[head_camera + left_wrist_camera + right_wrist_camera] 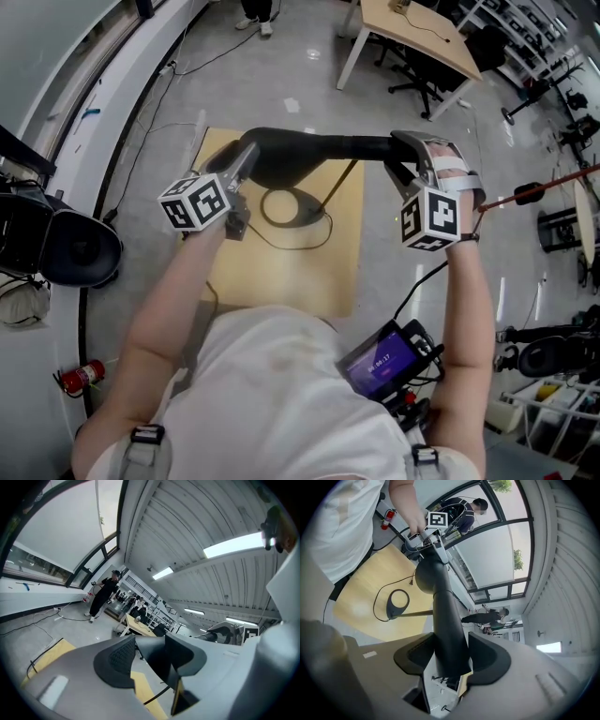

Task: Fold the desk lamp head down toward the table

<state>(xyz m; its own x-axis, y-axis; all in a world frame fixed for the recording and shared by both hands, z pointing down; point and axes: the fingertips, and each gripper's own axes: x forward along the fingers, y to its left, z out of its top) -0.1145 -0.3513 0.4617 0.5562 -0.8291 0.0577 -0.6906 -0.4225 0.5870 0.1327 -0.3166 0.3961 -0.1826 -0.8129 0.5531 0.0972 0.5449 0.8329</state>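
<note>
A black desk lamp stands on a yellow wooden table [281,272]. Its long head [309,148] lies level above its ring base [323,214]. My left gripper [242,164] is at the head's wide left end, and my right gripper [410,155] is at the thin right end. In the right gripper view the black bar [440,602] runs between the jaws and fills the gap of my right gripper [450,656], which is shut on it. In the left gripper view a dark end of the lamp [157,660] sits between the pads of my left gripper [150,656].
The lamp's cord [272,234] loops over the table near the base. A second desk [412,37] with office chairs [422,80] stands at the back right. Black camera gear [56,244] and a fire extinguisher [80,377] are at the left.
</note>
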